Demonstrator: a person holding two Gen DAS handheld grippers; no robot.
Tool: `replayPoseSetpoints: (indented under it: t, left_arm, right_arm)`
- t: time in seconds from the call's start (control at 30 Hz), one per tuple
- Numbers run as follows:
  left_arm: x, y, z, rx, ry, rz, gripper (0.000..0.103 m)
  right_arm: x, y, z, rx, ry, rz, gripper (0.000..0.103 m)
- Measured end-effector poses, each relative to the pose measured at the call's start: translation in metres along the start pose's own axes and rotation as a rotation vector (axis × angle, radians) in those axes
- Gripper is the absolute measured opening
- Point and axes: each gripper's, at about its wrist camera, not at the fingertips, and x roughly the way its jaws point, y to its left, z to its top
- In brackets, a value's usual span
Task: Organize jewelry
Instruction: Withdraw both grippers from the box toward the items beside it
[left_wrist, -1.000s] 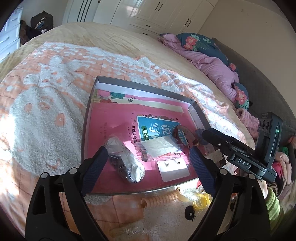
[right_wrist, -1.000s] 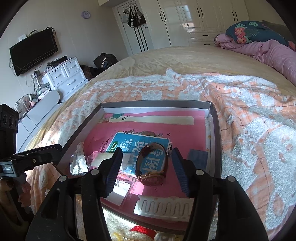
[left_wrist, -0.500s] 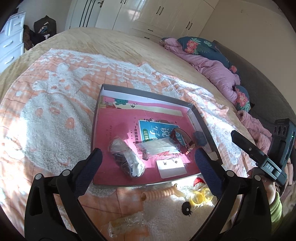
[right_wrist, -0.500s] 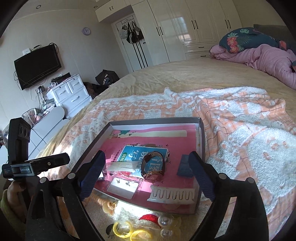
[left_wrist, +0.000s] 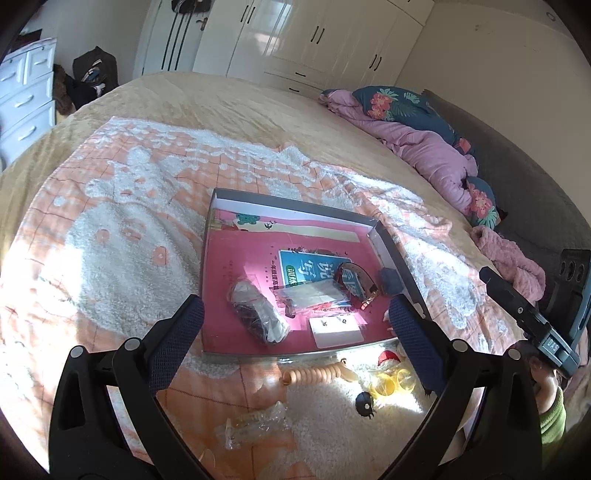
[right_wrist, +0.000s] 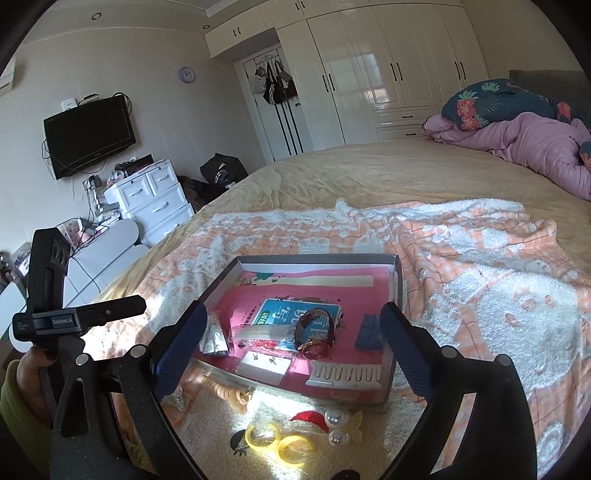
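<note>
A grey shallow box (left_wrist: 295, 211) with a pink lining lies on the blanket. Inside it are a brown-strapped watch (right_wrist: 314, 334), an earring card (right_wrist: 264, 363), a white comb-shaped clip (right_wrist: 345, 374), a dark blue cloth (right_wrist: 369, 332) and clear plastic bags (left_wrist: 258, 314). My left gripper (left_wrist: 295, 310) hovers open above the box's near edge, empty. My right gripper (right_wrist: 293, 314) is back from the box, its jaws opening, with nothing between the pads. Near the box's front lie a peach coil tie (left_wrist: 314, 374), yellow rings (right_wrist: 280, 441) and pearl beads (right_wrist: 338, 424).
An orange and white blanket (left_wrist: 110, 229) covers the beige bed. A small clear bag (left_wrist: 255, 422) lies near my left fingers. A pink quilt and floral pillow (left_wrist: 424, 147) are heaped at the far right. White drawers (right_wrist: 151, 199) and a wardrobe stand beyond.
Both grippers have drawn back and up from the box. The right jaws spread wide from around the watch, which stays lying in the box. The left jaws widened a little.
</note>
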Motion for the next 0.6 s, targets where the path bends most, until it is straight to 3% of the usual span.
replayPoseSetpoints:
  t: [0.6]
  left_arm:
    - [-0.023, -0.003, -0.026, 0.027, -0.005, 0.048, 0.093]
  right_arm:
    - [-0.026, 0.021, -0.023, -0.054, 0.015, 0.003, 0.097]
